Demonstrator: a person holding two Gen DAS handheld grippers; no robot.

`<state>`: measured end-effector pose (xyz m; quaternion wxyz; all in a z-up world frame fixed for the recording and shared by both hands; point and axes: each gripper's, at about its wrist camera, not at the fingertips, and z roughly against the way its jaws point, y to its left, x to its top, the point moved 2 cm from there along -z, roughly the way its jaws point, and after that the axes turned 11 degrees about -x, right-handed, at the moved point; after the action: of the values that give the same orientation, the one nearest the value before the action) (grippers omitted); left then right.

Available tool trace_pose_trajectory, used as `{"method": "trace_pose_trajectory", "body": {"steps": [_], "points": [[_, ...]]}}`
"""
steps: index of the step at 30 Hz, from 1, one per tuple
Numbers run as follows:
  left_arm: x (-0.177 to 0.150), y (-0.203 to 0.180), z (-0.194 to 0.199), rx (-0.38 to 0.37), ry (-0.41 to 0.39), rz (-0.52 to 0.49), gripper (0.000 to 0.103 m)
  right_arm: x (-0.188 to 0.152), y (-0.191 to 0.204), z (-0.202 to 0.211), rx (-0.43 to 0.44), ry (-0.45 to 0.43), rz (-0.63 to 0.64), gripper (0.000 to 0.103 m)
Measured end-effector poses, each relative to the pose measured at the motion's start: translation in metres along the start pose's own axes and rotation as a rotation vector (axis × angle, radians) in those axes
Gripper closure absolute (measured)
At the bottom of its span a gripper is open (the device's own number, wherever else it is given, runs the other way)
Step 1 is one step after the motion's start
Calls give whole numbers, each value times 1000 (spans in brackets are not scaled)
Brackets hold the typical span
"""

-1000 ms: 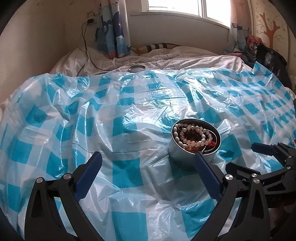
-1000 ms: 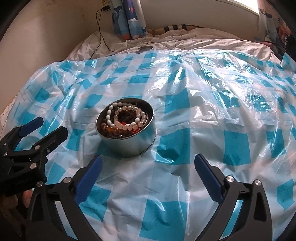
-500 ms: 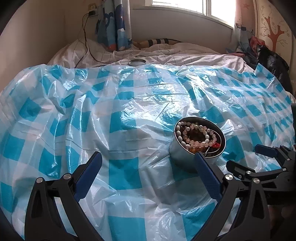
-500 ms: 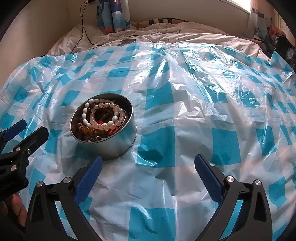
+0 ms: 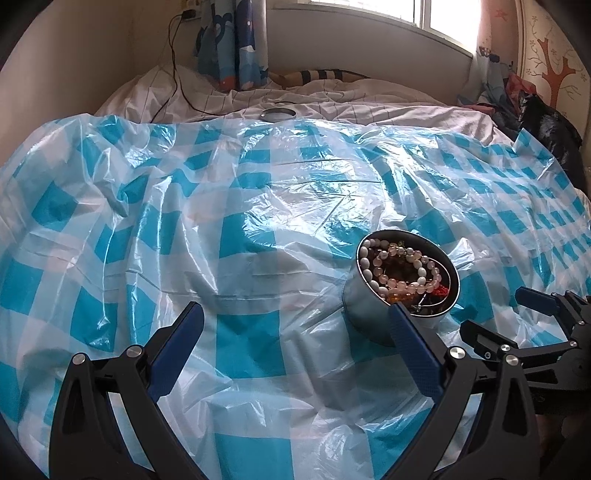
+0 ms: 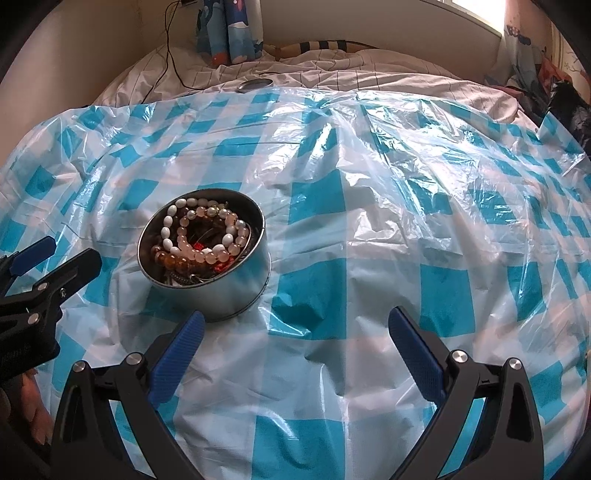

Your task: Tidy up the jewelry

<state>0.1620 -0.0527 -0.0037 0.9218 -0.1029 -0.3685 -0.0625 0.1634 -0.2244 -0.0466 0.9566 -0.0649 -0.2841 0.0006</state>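
Between the two grippers, on the blue-checked plastic sheet (image 6: 369, 229), a round metal tin (image 6: 207, 258) is seen, just beyond the left gripper (image 5: 295, 328) and forward-left of the right gripper (image 6: 295, 332). Both are held wide open, gripping nothing. White, pink and amber bead bracelets (image 6: 199, 236) are heaped inside the tin.

Bed (image 5: 369, 99) under blue-checked plastic sheet (image 5: 258, 177), patterned curtain (image 5: 232, 44), bright window (image 5: 424, 14), cream wall (image 5: 74, 55)

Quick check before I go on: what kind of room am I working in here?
Most likely a bedroom: rumpled striped bedding under a blue-checked plastic sheet, a window curtain and a tree wall decal.
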Motion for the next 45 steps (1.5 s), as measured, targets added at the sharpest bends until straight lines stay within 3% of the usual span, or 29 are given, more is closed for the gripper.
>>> {"method": "trace_pose_trajectory", "body": {"steps": [20, 45], "points": [[2, 4, -12, 24, 51, 10, 8, 2, -2, 3, -17, -13, 12, 7], [5, -5, -9, 20, 44, -13, 8, 4, -1, 5, -23, -14, 28, 7]]}}
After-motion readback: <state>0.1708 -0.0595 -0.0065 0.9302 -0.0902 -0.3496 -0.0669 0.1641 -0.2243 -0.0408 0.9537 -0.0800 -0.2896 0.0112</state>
